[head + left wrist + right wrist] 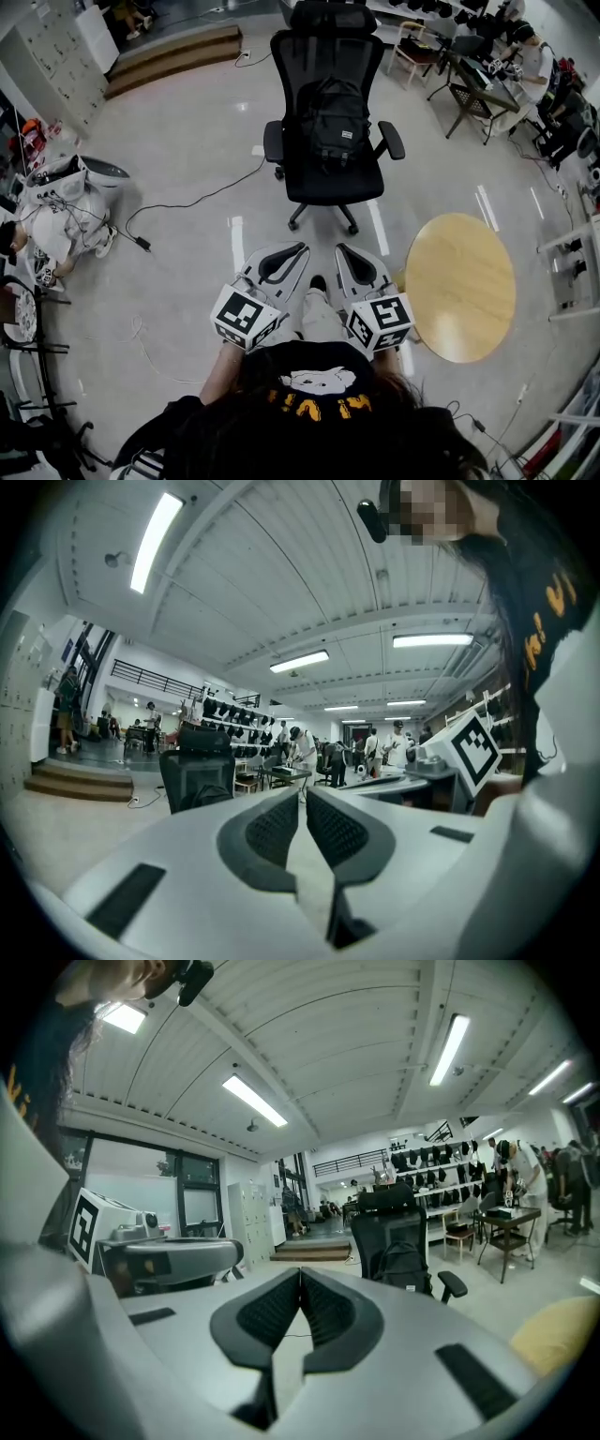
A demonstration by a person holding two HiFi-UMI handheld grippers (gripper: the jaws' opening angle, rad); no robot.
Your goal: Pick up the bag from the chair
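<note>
Bag (330, 122) sat upright on the seat of the black chair (333, 187). It leaned on the mesh backrest between the two armrests, which likely kept it from slumping sideways. Its front pocket faced the person, and its top sat just below the headrest.

Left claw (302, 251) and right claw (340, 249) were held side by side at waist height, well apart from the chair. Both pointed toward it across open floor (187, 122).

Each claw's own view showed its pads pressed together at the tips with nothing between them. Neither was carrying anything, probably because the approach had not yet reached the chair.

The right gripper view put the bag off to the right of that claw's line, so some aiming seemed left to do.

A round worktop (459, 286) stood to the right of the path and a cable (187, 202) trailed on the floor to the left. Neither lay between the claws and the chair.

Grasp not yet begun. Both claws would need to spread before reaching the bag's top.
</note>
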